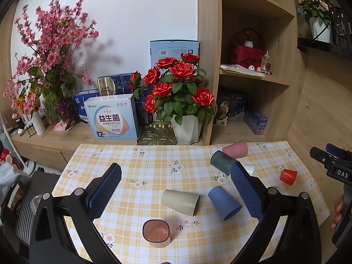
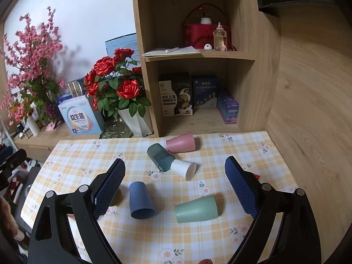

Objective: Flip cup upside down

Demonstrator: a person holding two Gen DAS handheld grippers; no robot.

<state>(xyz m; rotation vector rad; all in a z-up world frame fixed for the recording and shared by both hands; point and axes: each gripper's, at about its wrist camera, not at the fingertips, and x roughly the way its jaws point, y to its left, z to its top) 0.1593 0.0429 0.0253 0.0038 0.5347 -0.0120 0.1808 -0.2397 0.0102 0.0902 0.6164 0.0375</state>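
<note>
A table covered with a yellow checked cloth point(image 1: 154, 165) is being shown in front of a wooden shelf unit point(image 2: 198, 55), with a pot of red roses point(image 1: 178, 92) standing behind it. Going from left to right in the left wrist view, the left gripper point(image 1: 176, 176) is being held above the cloth with its jaws spread wide and nothing between them. A clear pink cup point(image 1: 156, 233) is standing mouth up near the front edge. A beige cup point(image 1: 180, 201) is lying on its side, and just beside it a blue cup point(image 1: 224, 202) is resting mouth down, tilted. Further back, a dark teal cup point(image 1: 222, 161) and a pink cup point(image 1: 235, 149) are lying tipped over. A red cup point(image 1: 288, 176) is sitting near the right edge. In the right wrist view, the right gripper point(image 2: 175, 169) is likewise being held open and empty, with a green cup point(image 2: 197, 209) and a white cup point(image 2: 184, 169) lying on their sides between its fingers.
</note>
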